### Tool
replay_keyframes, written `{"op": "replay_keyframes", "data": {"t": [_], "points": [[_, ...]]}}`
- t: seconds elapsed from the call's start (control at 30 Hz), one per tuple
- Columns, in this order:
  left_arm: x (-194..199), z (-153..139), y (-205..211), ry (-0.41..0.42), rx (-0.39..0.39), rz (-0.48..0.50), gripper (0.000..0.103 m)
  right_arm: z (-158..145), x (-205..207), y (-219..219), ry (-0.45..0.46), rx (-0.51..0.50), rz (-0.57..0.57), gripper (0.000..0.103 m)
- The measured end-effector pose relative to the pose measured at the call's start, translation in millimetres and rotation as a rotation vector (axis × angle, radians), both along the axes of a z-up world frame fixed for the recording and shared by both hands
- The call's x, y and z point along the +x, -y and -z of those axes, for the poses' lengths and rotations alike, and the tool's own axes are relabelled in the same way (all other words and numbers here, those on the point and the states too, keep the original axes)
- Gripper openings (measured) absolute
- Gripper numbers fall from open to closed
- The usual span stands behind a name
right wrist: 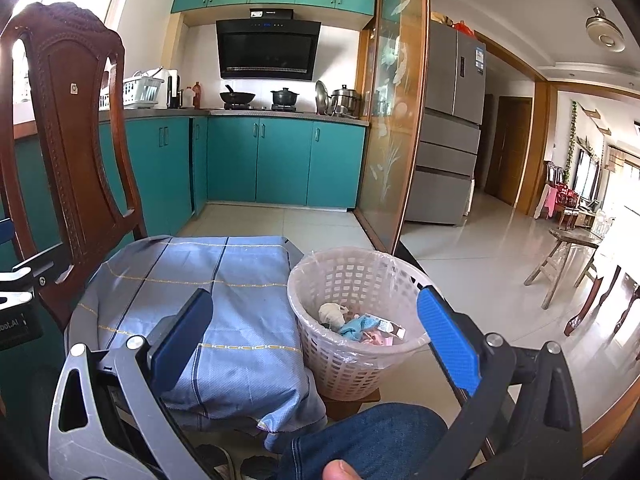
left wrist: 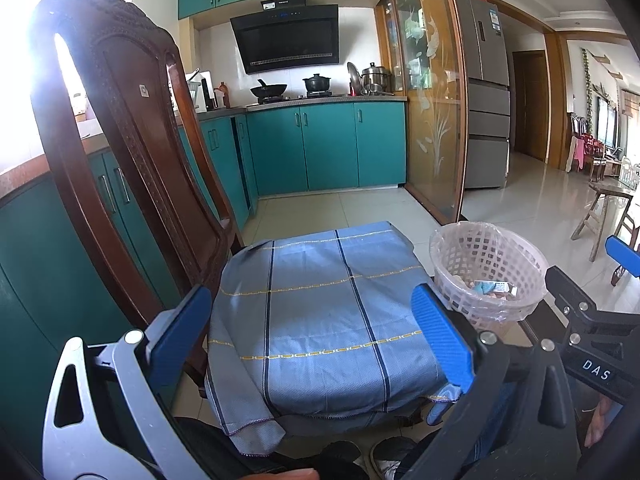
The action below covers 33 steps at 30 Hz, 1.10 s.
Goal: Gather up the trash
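Observation:
A pale lattice waste basket (right wrist: 352, 344) lined with a clear bag stands right of a chair seat draped in a blue checked cloth (right wrist: 208, 304). Inside lie crumpled trash pieces (right wrist: 360, 326): a whitish wad, a light blue scrap, a pink bit and a small wrapper. My right gripper (right wrist: 316, 336) is open, its blue fingers straddling the cloth edge and the basket, holding nothing. In the left wrist view my left gripper (left wrist: 316, 328) is open over the cloth (left wrist: 316, 312), empty. The basket (left wrist: 488, 272) sits to its right. The right gripper's body (left wrist: 592, 332) shows at the right edge.
A carved wooden chair back (left wrist: 120, 152) rises at the left. Teal kitchen cabinets (left wrist: 320, 148) and a stove with pots stand behind. A glass partition (left wrist: 432, 100) and a fridge (left wrist: 484, 92) are at the right. A person's jeans-clad knee (right wrist: 368, 436) and shoes are below. A wooden stool (right wrist: 568, 256) stands on the tiled floor.

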State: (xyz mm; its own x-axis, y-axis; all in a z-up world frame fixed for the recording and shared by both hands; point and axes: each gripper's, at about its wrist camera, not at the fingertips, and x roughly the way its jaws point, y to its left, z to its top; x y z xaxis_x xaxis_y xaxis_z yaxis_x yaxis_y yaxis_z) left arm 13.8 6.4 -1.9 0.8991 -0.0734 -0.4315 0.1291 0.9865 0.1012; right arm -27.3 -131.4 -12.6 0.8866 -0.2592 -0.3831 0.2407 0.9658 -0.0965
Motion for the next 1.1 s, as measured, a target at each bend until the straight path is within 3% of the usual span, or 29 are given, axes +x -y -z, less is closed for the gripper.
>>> {"op": "replay_keyframes", "data": {"t": [1.1], "points": [[3.4, 6.8, 4.5, -0.027, 0.005, 0.001, 0.100, 8.5, 1.7, 2.7, -0.013, 0.005, 0.013, 0.100]]}}
